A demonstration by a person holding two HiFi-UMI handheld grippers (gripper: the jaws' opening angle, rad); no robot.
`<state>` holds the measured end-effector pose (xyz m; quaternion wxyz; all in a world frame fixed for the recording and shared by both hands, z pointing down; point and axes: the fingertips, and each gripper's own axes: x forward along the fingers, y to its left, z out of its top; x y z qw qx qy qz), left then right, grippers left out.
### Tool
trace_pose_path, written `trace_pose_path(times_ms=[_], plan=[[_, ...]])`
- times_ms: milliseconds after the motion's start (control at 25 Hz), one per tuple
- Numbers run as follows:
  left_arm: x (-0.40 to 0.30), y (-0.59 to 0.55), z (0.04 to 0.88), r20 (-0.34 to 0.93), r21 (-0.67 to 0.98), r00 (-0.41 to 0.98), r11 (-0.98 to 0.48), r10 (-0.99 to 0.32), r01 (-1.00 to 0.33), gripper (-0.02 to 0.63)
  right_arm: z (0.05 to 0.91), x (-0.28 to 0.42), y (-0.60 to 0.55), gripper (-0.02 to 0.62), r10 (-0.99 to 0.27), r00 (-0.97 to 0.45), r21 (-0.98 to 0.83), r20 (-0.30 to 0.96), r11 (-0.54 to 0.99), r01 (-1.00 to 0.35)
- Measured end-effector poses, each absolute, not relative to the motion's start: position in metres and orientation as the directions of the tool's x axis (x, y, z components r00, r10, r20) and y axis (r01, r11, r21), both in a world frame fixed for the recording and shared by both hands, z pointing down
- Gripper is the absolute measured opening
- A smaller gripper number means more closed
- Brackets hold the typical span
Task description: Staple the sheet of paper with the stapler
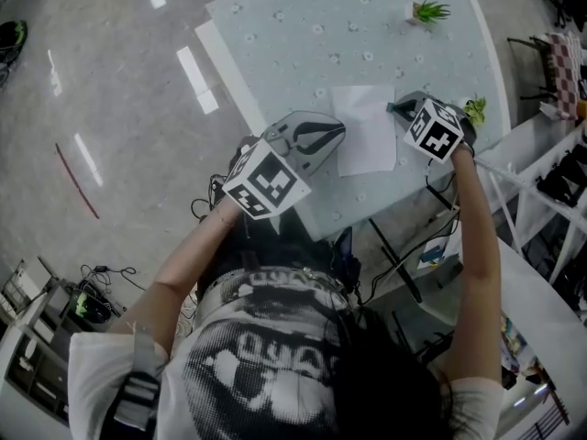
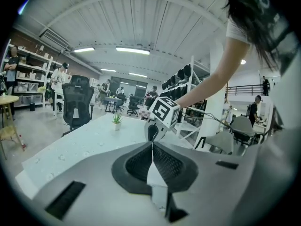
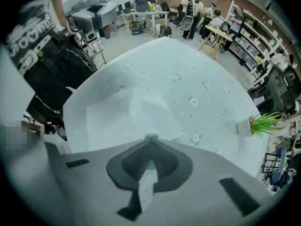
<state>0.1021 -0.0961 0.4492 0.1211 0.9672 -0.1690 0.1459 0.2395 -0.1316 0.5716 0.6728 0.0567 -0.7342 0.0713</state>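
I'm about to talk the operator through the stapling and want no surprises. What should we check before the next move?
1. Sheet of paper flat on the table: ok, it lies near the table's near edge.
2. Stapler in sight: not ok, no view shows one plainly.
3. Left hand-held gripper grip: jaws together at the sheet's left edge. Whether they pinch it: cannot tell.
4. Right hand-held gripper ready to grasp: not ok, jaws shut on nothing, by the sheet's right edge.
5. Far plant and near plant clear of the sheet: ok, both stand apart from it.
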Motion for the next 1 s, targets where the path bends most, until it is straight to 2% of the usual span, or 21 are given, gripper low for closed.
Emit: trace_pose_path(times_ms=[320, 1000], plan=[[0.11, -0.102, 0.454, 0.3, 0.203, 0.907, -0.909, -0.296, -0.364, 0.005, 0.573, 0.238, -0.132, 0.008, 0.048, -0.069, -0.062, 0.997, 0.972, -0.227], [0.106, -0.115, 0.458, 0.268, 0.21, 0.897, -0.887, -0.352, -0.411, 0.005, 0.575, 0.239, -0.132, 0.005, 0.05, -0.023, -0.054, 0.999, 0.969, -0.241]])
